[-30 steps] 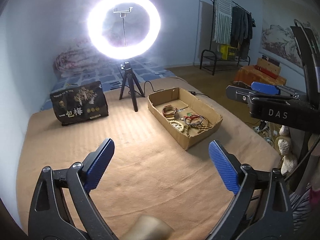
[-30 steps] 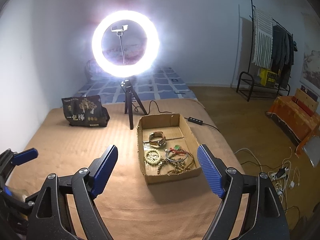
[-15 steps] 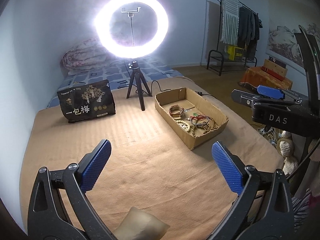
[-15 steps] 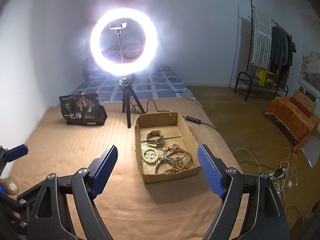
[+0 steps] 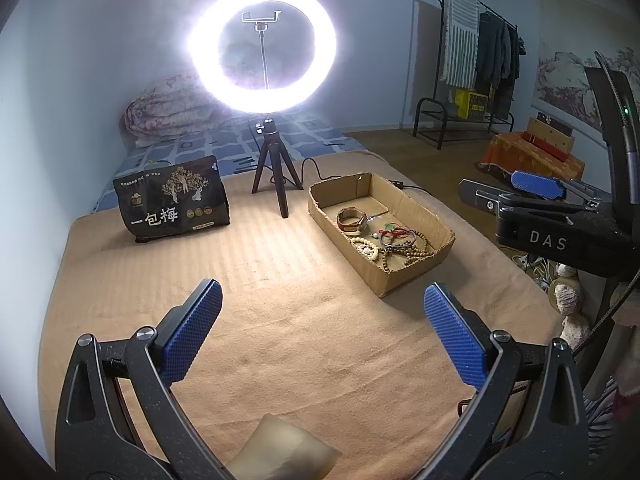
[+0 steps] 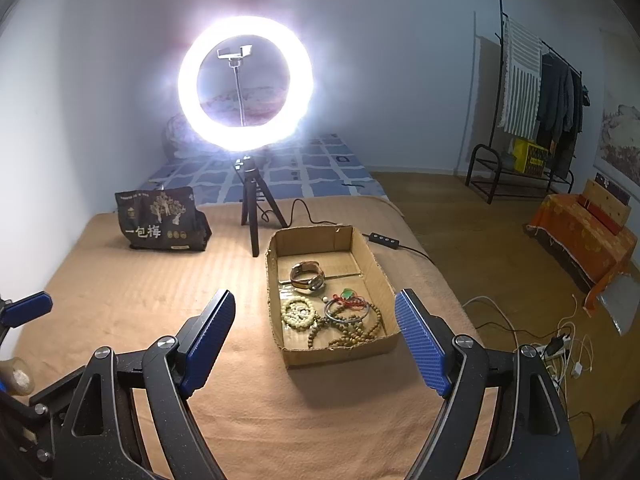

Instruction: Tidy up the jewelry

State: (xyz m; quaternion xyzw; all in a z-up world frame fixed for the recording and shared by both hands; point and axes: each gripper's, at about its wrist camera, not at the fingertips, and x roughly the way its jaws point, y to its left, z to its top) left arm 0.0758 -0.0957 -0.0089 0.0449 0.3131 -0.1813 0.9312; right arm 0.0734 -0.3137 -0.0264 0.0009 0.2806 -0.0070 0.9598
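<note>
Jewelry all gathered in a shallow cardboard box (image 6: 334, 294) on the tan blanket of the bed (image 6: 120, 304), toward the bed's right edge, long axis running from near edge to far edge. Inside, toward the far half: a brown-strapped wristwatch (image 6: 307, 277), alone. In the near half, bunched and overlapping: a pale bead bracelet (image 6: 296, 312) at the left wall, a red-corded green pendant (image 6: 349, 295), a dark bangle (image 6: 344, 312), and brown bead strands (image 6: 352, 334) against the near wall.

Right gripper (image 6: 316, 340) held above the blanket, fingers spread wide, nothing between them; box straight ahead, its near wall framed between the two blue pads, so this is the closer hand. Left gripper (image 5: 322, 334) also spread wide and empty, over the middle of the bed, box ahead and off to its right, farther away.

Scene fitting either jewelry already collected in the box or a tangled pile awaiting sorting; cannot tell which.

Elsewhere on the bed: ring light on a tripod (image 6: 256, 224) behind the box's far left corner, black snack bag (image 6: 160, 220) near the far left edge.
</note>
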